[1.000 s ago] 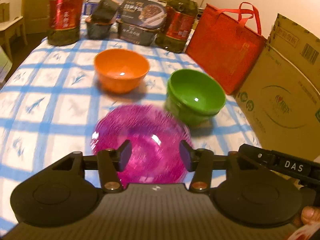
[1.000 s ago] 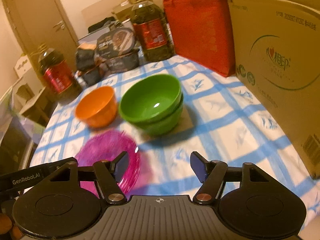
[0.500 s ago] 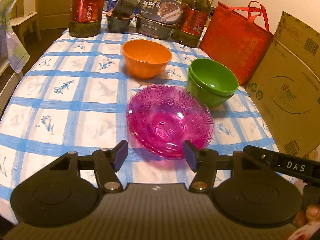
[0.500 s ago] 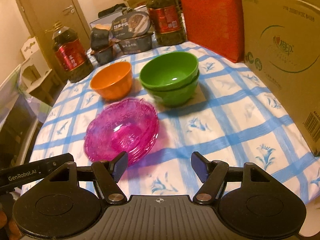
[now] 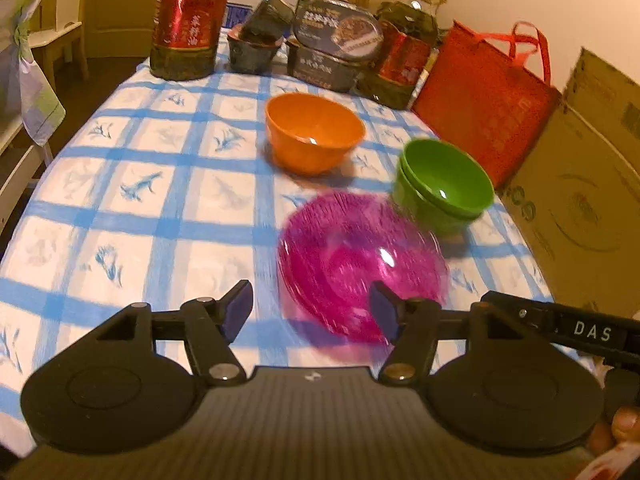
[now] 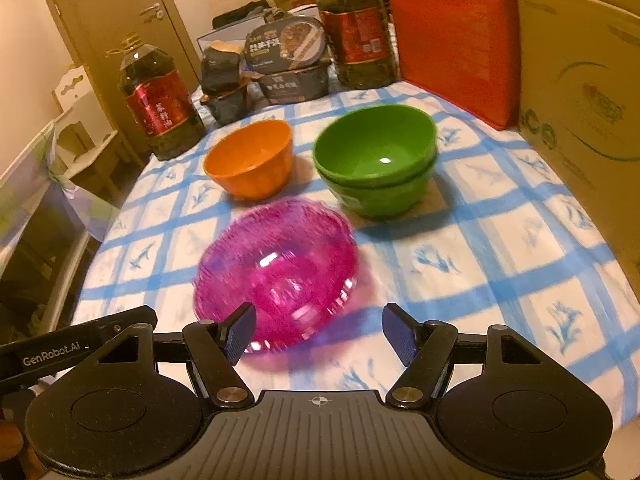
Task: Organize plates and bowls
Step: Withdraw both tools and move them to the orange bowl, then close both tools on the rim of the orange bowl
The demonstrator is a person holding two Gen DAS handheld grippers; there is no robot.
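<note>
A stack of clear pink plates (image 5: 362, 260) lies on the blue-checked tablecloth (image 5: 168, 200); it also shows in the right wrist view (image 6: 280, 272). Two stacked green bowls (image 5: 444, 186) stand just behind it to the right, also in the right wrist view (image 6: 376, 158). An orange bowl (image 5: 314, 136) stands behind to the left, also in the right wrist view (image 6: 252, 158). My left gripper (image 5: 312, 312) is open and empty, near the plates' front left edge. My right gripper (image 6: 320, 332) is open and empty, just in front of the plates.
Two big oil bottles (image 5: 188, 20) (image 5: 404, 56) and dark food boxes (image 5: 332, 48) stand along the table's far edge. A red bag (image 5: 484, 92) and a cardboard box (image 5: 580, 184) line the right side. A chair (image 5: 24, 80) stands left of the table.
Both views shifted: the left gripper moved left, so the plates now sit to its right. The right gripper moved closer to the plates. Both stayed open.
</note>
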